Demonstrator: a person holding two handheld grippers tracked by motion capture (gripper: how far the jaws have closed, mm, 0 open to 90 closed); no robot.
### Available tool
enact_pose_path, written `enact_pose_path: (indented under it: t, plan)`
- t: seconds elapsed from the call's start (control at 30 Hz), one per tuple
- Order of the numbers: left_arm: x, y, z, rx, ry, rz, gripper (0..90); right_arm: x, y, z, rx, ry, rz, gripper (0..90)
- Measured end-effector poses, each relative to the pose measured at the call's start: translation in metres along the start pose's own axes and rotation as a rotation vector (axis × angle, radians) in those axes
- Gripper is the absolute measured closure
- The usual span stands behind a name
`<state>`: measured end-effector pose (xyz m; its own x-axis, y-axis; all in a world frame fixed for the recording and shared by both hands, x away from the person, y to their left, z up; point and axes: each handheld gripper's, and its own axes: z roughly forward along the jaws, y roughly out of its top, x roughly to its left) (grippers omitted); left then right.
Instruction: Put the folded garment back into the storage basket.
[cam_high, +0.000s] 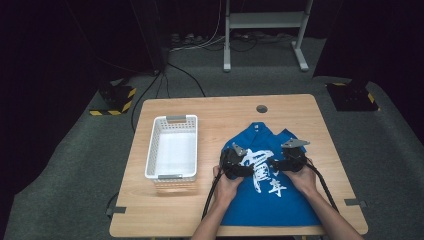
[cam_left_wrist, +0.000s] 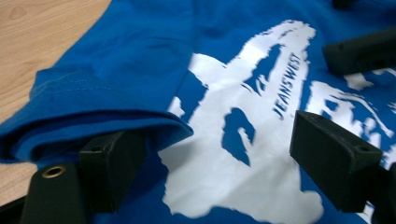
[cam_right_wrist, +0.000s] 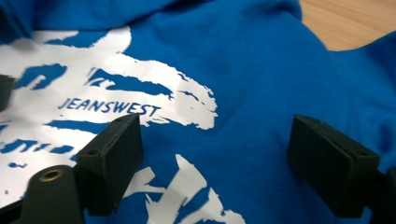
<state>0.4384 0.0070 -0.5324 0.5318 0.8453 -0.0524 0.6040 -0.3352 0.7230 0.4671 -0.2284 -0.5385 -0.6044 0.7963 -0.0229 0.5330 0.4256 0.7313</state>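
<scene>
The blue T-shirt (cam_high: 272, 192) lies part-folded on the counter (cam_high: 210, 210), soft, light and limp. Your left tongs (cam_left_wrist: 212, 158) and right tongs (cam_right_wrist: 215, 161) gape wide over its print, gripping nothing. Pinch a folded edge, I judge, since a single layer will sag.

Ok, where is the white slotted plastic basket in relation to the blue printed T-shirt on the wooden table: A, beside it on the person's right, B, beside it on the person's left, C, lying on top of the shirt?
B: in the high view the white slotted plastic basket stands left of the blue printed T-shirt, apart from it.
</scene>
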Motion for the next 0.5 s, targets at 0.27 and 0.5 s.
enact_pose_path:
  t: [0.27, 0.5]
  plan:
    - [-0.005, -0.014, -0.008, -0.01, 0.02, 0.026, 21.8, 0.005, -0.007, -0.006, -0.006, 0.027, -0.012, 17.3]
    - [-0.005, -0.011, -0.007, -0.006, 0.003, 0.008, 19.1, 0.009, -0.005, -0.007, -0.02, 0.019, -0.017, 17.8]
